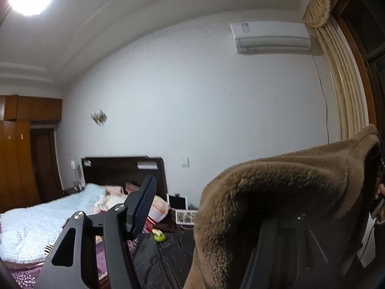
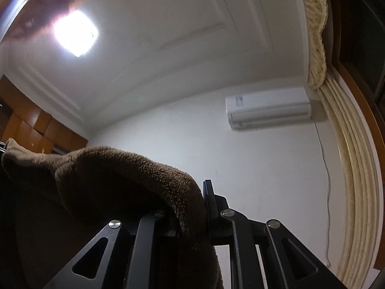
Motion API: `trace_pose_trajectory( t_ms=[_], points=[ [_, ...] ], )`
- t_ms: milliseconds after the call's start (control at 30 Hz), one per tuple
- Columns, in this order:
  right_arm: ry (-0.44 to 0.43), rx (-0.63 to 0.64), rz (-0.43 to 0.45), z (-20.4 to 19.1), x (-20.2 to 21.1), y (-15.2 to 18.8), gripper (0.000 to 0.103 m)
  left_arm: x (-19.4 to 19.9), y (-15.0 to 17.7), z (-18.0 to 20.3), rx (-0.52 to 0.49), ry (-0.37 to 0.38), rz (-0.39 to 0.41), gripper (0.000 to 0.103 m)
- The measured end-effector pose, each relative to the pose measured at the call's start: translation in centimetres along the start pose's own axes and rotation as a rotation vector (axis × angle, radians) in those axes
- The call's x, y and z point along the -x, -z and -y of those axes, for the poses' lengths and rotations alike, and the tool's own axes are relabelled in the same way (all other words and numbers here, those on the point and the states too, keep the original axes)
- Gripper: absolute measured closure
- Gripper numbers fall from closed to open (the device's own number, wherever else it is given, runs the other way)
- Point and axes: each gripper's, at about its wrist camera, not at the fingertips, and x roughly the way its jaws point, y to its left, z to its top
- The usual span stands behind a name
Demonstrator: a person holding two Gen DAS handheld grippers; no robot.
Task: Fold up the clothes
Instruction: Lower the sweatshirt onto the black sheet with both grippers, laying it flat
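Brown fuzzy fleece garment (image 1: pixel 284 207) held aloft, stretched between both grippers; draped over left gripper (image 1: pixel 216 216), fingers spread, grip there unclear; pinched between closed fingers of right gripper (image 2: pixel 192 207); long axis hand to hand, above bed (image 1: pixel 36 228).

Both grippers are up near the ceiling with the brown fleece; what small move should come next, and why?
Probably lower both toward the bed. The right gripper pinches the fleece; at the left gripper it drapes over one finger, grip unclear. Both cameras tilt up, so it hangs lifted, not laid flat for folding.
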Motion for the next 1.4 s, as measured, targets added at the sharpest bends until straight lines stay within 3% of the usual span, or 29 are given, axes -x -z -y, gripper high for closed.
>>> trace_pose_trajectory(
  t_ms=[167,500,800,1000,1133,1300,1400],
  points=[
    [0.015,0.002,-0.21,-1.3,-5.4,5.7,0.088,-8.6,3.8,-0.8,0.031,0.036,-0.174,0.038],
    [0.089,-0.009,-0.628,-3.8,-17.5,22.3,0.088,-28.9,15.4,-1.9,0.107,0.102,-0.522,0.04],
    [0.161,0.015,-0.912,-5.3,-27.4,36.6,0.088,-44.7,26.6,-1.9,0.114,0.128,-0.814,0.04],
    [0.182,0.029,-1.092,-5.8,-31.7,46.3,0.088,-51.7,33.9,-1.6,0.125,0.152,-0.984,0.04],
    [0.176,0.037,-1.191,-6.2,-32.2,51.0,0.088,-54.9,38.1,-1.2,0.131,0.161,-1.085,0.04],
    [0.153,0.007,-1.311,-6.6,-32.6,55.2,0.087,-57.0,41.6,-0.9,0.16,0.178,-1.184,0.039],
    [0.137,0.026,-1.354,-6.8,-32.5,56.2,0.084,-57.7,42.8,-0.8,0.161,0.171,-1.214,0.033]
  ],
)
